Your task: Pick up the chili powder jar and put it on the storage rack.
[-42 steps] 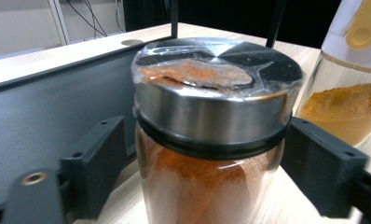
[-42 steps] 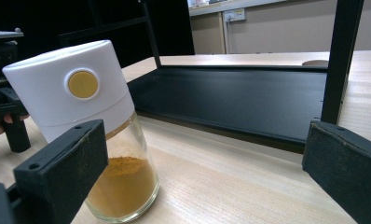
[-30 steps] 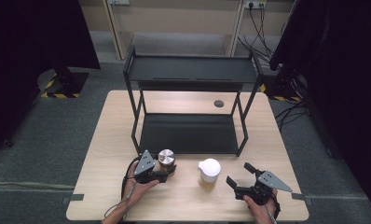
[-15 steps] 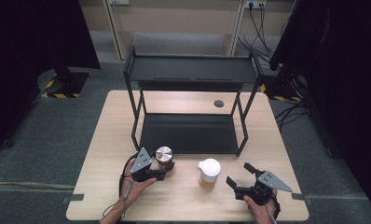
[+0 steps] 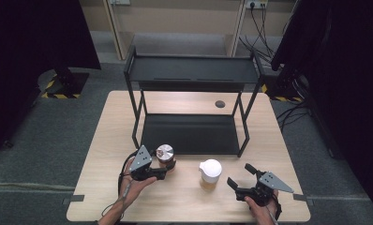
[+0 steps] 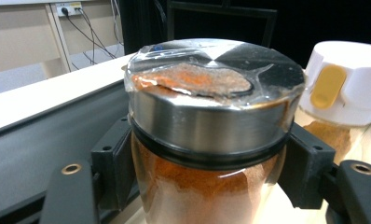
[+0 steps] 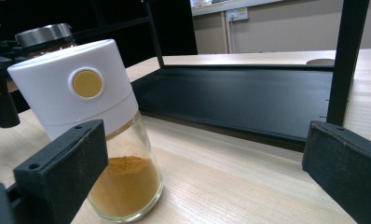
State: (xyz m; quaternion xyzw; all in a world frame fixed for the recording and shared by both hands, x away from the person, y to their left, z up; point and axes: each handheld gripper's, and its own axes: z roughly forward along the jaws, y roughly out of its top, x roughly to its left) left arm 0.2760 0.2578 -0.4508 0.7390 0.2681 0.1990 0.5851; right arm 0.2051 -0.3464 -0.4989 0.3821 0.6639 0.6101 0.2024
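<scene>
- High view: left gripper sits near the table's front edge, left of middle, jaws clamped on the steel-lidded jar. The jar is just in front of the rack's lower shelf, near its left front post.
- High view: white-capped jar stands on the table at front middle, apart from both grippers. Right gripper rests near the front right corner, jaws apart, holding nothing, aimed toward that jar.
- Left gripper view: pads press the glass from both sides just under the steel lid; orange powder fills the jar nearly to the lid. The white cap shows to the right, close by. Whether the base touches the table I cannot tell.
- Right gripper view: both black jaws stand wide; the white-capped jar is just ahead by the left jaw, not between pads, a low layer of yellow-orange powder in its glass. The shelf lies beyond.
- Judgement: the step in hand looks like carrying the steel-lidded jar to the rack, grip already made.
- Judgement: next move calls for raising the jar enough to clear the shelf's front lip, keeping it upright, steering right of the left post, then setting down before the jaws part.
</scene>
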